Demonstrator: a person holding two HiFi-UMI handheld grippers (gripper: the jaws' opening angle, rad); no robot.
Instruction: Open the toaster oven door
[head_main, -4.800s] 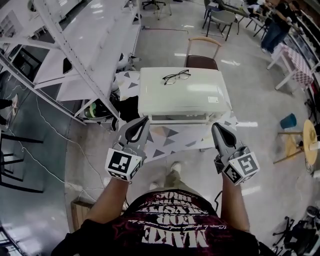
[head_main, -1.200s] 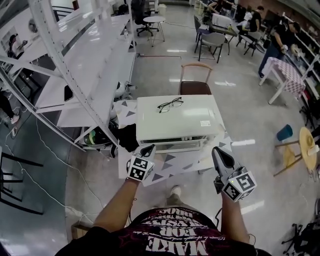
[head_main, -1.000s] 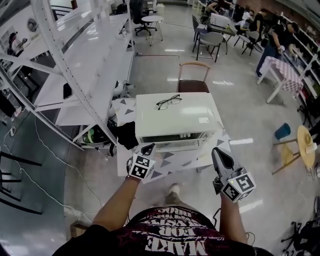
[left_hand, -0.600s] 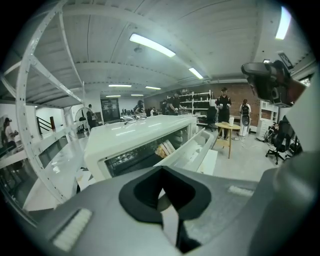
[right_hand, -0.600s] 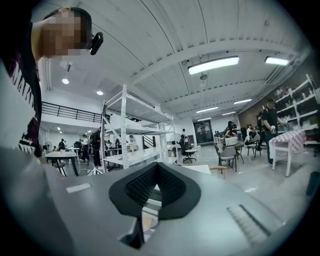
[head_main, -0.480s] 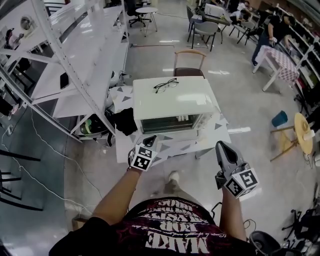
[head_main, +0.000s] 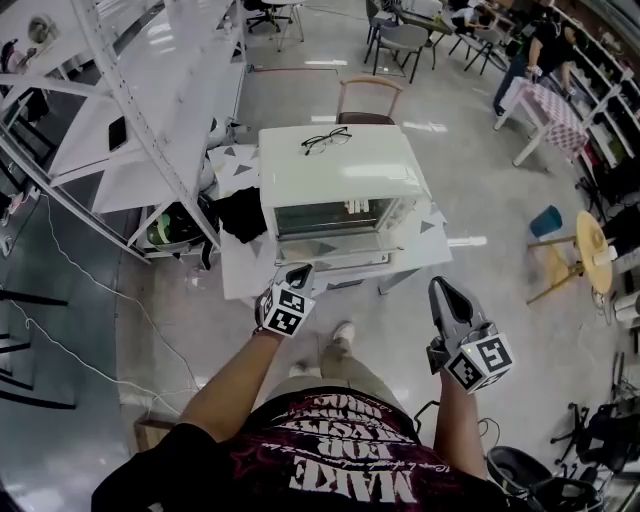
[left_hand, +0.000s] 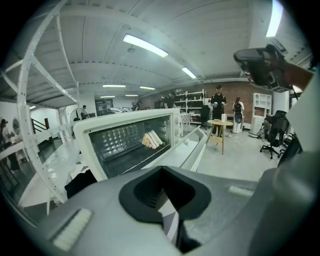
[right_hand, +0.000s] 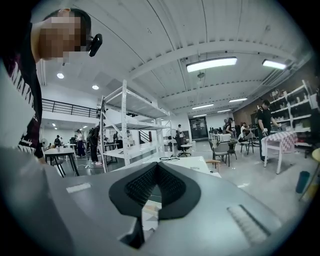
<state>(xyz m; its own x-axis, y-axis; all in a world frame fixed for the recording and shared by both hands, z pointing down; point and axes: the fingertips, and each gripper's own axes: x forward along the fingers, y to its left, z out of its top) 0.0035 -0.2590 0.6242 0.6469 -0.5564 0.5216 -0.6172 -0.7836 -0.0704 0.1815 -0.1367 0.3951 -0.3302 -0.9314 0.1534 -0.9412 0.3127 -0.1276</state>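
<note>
The T-shirt (head_main: 340, 478) is dark and short-sleeved, with maroon patterning and white block lettering; one pale shoe (head_main: 343, 334) shows. Left claw (head_main: 299, 271) and right claw (head_main: 442, 287) are grey with black ribbed pads (right_hand: 135, 189), each carrying a white cube (head_main: 284, 310) with black square markers.

The left gripper (head_main: 297, 271) reached forward on the outstretched left arm (head_main: 235, 370), its jaws together with nothing between them. The right gripper (head_main: 441, 287) hung nearer the body on the right arm (head_main: 458, 420), jaws likewise together and empty.
</note>
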